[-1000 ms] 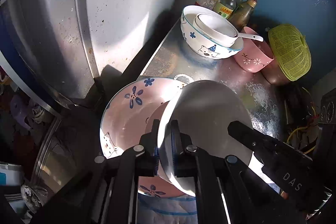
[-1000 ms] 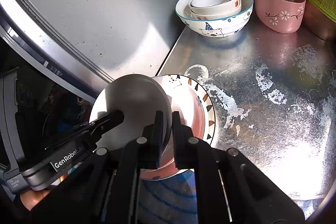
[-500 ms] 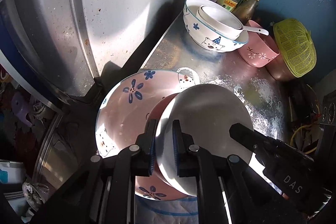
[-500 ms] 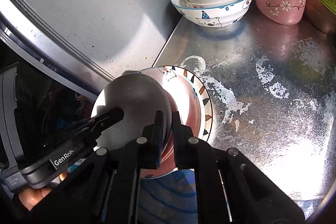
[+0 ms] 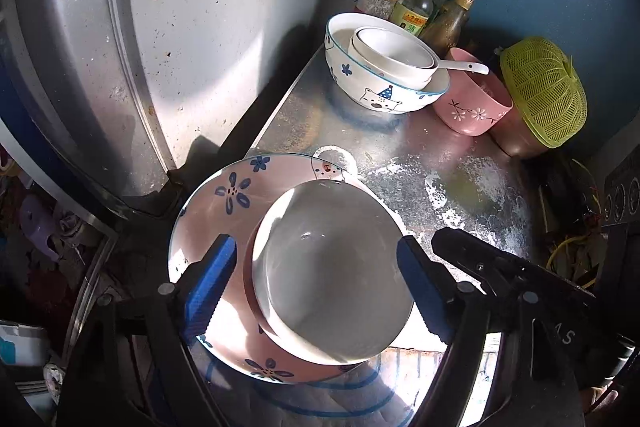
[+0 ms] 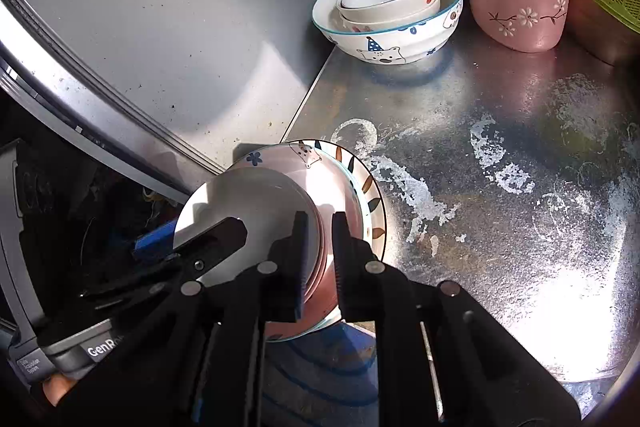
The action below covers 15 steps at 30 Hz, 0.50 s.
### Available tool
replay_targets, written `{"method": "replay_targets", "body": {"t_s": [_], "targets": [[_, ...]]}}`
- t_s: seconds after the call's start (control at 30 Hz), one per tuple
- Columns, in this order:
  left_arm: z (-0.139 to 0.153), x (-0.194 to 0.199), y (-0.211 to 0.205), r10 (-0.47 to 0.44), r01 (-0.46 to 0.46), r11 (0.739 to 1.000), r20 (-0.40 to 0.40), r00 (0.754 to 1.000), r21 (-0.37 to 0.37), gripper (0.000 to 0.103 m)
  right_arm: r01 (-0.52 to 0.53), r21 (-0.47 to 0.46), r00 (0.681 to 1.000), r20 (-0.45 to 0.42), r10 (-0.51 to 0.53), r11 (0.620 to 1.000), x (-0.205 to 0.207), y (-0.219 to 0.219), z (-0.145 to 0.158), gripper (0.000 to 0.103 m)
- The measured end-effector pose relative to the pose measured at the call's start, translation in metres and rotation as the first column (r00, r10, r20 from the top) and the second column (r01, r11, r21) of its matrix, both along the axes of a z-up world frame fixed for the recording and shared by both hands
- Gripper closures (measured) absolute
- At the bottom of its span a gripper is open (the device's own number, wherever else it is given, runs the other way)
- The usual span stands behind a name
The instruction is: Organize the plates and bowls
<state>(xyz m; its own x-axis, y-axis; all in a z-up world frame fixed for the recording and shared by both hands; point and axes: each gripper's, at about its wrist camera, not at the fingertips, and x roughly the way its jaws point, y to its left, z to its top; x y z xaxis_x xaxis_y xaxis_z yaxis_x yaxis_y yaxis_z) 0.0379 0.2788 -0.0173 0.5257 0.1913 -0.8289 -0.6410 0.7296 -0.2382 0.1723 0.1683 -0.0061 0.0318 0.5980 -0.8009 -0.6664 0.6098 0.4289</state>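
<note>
Straddling white bowl (image 5: pixel 332 279) untouched, left hand-held gripper (image 5: pixel 316 283) just opened wide, right hand-held gripper (image 6: pixel 320 251) parting around its rim.

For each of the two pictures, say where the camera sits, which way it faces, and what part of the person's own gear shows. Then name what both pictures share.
Left wrist view: on the left gripper, looking steeply down at the white bowl on the pink plate; its blue fingers have just spread wide, clear of the bowl.
Right wrist view: on the right gripper, looking down from the other side; its fingers have just parted slightly around the bowl's rim.
Shared: stacked plates, bear bowl, pink cup, each other's gripper.
</note>
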Motion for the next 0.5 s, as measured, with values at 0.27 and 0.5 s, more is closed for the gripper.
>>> {"method": "replay_targets", "body": {"t_s": [0.27, 0.5], "targets": [[0.013, -0.010, 0.003, 0.031, -0.032, 0.999, 0.027, 0.999, 0.028, 0.001, 0.101, 0.023, 0.995, -0.004, -0.101, 0.995, 0.017, -0.025, 0.003, 0.013], [0.008, -0.019, 0.001, 0.040, -0.041, 0.999, 0.014, 0.999, 0.035, 0.001, 0.088, 0.032, 0.996, 0.015, -0.088, 0.996, 0.012, -0.032, 0.011, 0.000]]}}
